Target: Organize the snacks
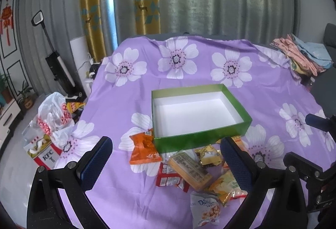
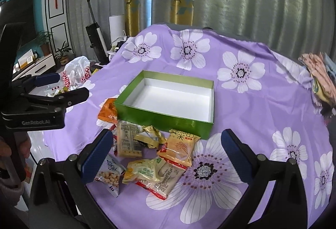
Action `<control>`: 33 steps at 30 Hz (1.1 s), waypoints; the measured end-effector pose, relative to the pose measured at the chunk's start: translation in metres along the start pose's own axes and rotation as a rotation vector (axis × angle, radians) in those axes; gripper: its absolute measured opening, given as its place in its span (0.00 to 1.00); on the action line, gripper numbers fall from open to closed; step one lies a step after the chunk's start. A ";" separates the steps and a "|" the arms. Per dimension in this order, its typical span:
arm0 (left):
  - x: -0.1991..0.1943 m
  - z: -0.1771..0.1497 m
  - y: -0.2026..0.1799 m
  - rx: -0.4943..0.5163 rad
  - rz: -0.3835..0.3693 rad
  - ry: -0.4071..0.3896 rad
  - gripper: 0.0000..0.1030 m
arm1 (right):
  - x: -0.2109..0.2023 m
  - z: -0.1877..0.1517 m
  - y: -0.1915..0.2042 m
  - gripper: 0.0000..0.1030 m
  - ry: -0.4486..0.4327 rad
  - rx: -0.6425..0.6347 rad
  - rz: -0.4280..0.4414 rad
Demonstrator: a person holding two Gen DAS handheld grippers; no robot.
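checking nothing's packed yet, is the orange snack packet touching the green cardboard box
Touching: in the left wrist view the orange snack packet has its top corner pressed against the green cardboard box's near left corner.

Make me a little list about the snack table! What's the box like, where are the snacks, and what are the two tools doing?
box: green box, white inside, empty
snacks: loose pile of packets on the purple flowered cloth, in front of the box
left tool: left tool open, holding nothing
right tool: right tool open, holding nothing
done so far: no snacks in the box
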State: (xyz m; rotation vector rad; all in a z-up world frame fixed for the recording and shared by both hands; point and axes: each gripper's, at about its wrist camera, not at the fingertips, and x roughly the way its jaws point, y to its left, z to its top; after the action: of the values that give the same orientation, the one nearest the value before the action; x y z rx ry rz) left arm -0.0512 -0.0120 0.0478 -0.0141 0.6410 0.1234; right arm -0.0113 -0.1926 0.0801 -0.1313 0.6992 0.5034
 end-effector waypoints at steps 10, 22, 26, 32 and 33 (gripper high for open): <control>-0.006 0.001 0.000 0.004 -0.001 -0.007 0.99 | -0.014 0.003 0.015 1.00 -0.024 -0.020 0.003; -0.013 0.001 -0.006 0.010 -0.005 -0.004 0.99 | -0.016 0.000 0.019 1.00 -0.017 -0.026 0.018; -0.012 0.000 -0.007 0.010 -0.011 0.002 0.99 | -0.017 -0.002 0.019 1.00 -0.015 -0.023 0.026; 0.006 -0.012 -0.002 -0.034 -0.114 0.090 0.99 | -0.007 -0.012 0.020 1.00 0.020 0.001 0.048; 0.012 -0.017 0.000 -0.052 -0.144 0.119 0.99 | -0.004 -0.015 0.020 1.00 0.031 0.008 0.058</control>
State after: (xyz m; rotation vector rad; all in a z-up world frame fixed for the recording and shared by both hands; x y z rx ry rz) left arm -0.0516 -0.0120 0.0267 -0.1180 0.7532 0.0000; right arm -0.0320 -0.1811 0.0720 -0.1112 0.7366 0.5552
